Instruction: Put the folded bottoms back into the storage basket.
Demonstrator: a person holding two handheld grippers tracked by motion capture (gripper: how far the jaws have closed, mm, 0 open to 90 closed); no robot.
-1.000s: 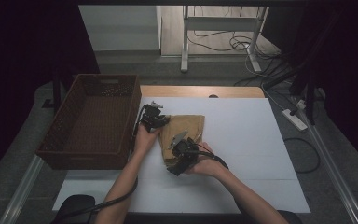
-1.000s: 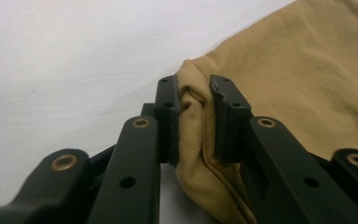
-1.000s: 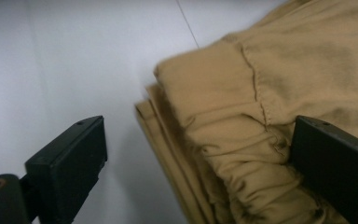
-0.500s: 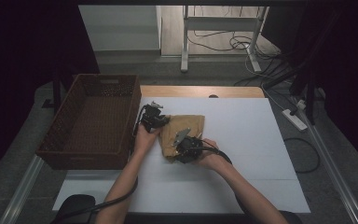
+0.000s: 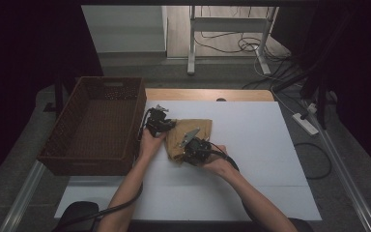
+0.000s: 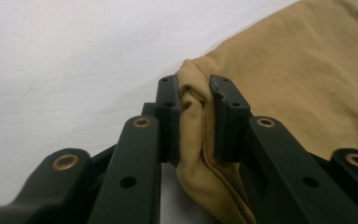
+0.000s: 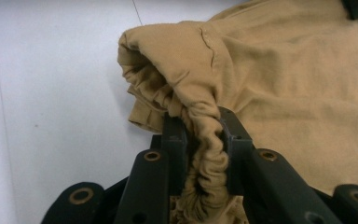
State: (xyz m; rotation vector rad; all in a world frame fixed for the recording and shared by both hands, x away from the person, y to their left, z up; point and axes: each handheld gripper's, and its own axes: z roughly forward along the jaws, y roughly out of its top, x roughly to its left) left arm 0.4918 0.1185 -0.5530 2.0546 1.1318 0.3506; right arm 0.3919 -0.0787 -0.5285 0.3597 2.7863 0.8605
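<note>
While a tan cloth point(image 5: 193, 135) lies bunched on the white table point(image 5: 270, 159) beside a brown wicker basket point(image 5: 96, 125), the left gripper point(image 6: 195, 119) pinches a fold at the cloth's edge, jaws nearly together. The right gripper point(image 7: 204, 140), its jaws having just closed, clamps a gathered, elastic-looking hem near the person's side of the table.

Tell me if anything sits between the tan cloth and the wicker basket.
Nothing visible blocks the way. The tan cloth lies on the white table just right of the wicker basket, pinched by the left gripper and right gripper. Only the basket's near wall needs clearing.
</note>
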